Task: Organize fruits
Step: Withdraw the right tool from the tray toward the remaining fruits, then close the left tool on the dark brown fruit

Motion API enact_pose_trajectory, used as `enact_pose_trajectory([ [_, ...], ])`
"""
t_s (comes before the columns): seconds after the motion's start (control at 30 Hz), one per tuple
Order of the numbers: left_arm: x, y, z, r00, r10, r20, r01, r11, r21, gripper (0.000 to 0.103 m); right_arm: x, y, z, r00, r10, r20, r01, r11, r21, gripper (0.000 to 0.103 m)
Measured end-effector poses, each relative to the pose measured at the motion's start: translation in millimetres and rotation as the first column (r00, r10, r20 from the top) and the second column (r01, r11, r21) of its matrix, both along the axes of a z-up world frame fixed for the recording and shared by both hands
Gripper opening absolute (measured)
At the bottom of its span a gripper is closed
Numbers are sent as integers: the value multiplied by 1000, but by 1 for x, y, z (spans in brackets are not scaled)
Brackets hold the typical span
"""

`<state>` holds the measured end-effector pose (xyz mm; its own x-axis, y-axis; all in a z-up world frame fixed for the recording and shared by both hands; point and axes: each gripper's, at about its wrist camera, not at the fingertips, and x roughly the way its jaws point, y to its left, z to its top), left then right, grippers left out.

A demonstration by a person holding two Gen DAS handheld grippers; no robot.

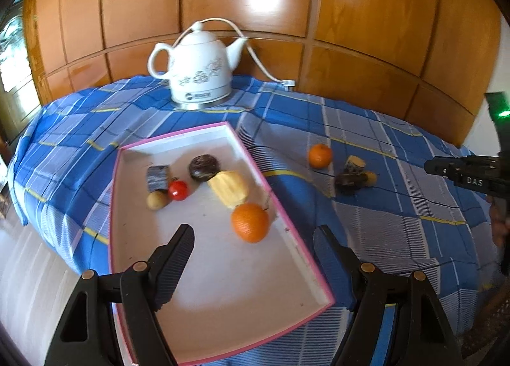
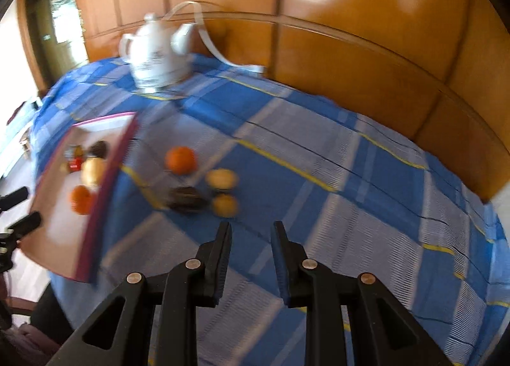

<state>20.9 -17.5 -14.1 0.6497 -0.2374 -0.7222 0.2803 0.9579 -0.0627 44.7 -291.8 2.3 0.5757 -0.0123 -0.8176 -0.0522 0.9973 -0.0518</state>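
A white tray with a pink rim (image 1: 288,222) lies on the checked cloth. It holds an orange (image 1: 250,222), a yellow fruit piece (image 1: 229,189), a dark round fruit (image 1: 204,168), a red tomato (image 1: 178,190), a tan ball (image 1: 156,199) and a blue-grey block (image 1: 157,177). My left gripper (image 1: 254,233) hovers open over the tray's near half, holding nothing. On the cloth right of the tray lie a small orange (image 2: 180,159), a dark fruit (image 2: 186,199) and two yellowish pieces (image 2: 221,178) (image 2: 225,205). My right gripper (image 2: 251,229) hangs just in front of them, shut and holding nothing.
A white kettle (image 1: 199,74) with its cord (image 1: 258,60) stands at the back of the table against a wooden panelled wall (image 1: 366,9). The blue checked cloth (image 2: 366,206) stretches to the right. The table drops off to a pale floor (image 1: 35,270) on the left.
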Motion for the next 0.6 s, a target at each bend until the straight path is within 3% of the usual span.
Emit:
enact_pose_trajectory([
  [0.13, 5, -18, 4, 999, -50, -10, 50, 999, 7, 78, 1, -40, -13, 996, -81, -31, 80, 996, -25, 26],
  [0.3, 18, -43, 5, 993, -111, -40, 112, 994, 11, 76, 1, -76, -30, 980, -181, -80, 184, 983, 29, 26],
  [0.37, 25, -54, 3, 989, -134, -56, 135, 991, 13, 66, 1, -80, -29, 978, -191, -77, 196, 979, 57, 26],
  [0.6, 54, -84, -12, 974, -177, -138, 177, 984, -16, 59, 0, -73, -24, 984, -161, -71, 167, 981, 100, 26],
])
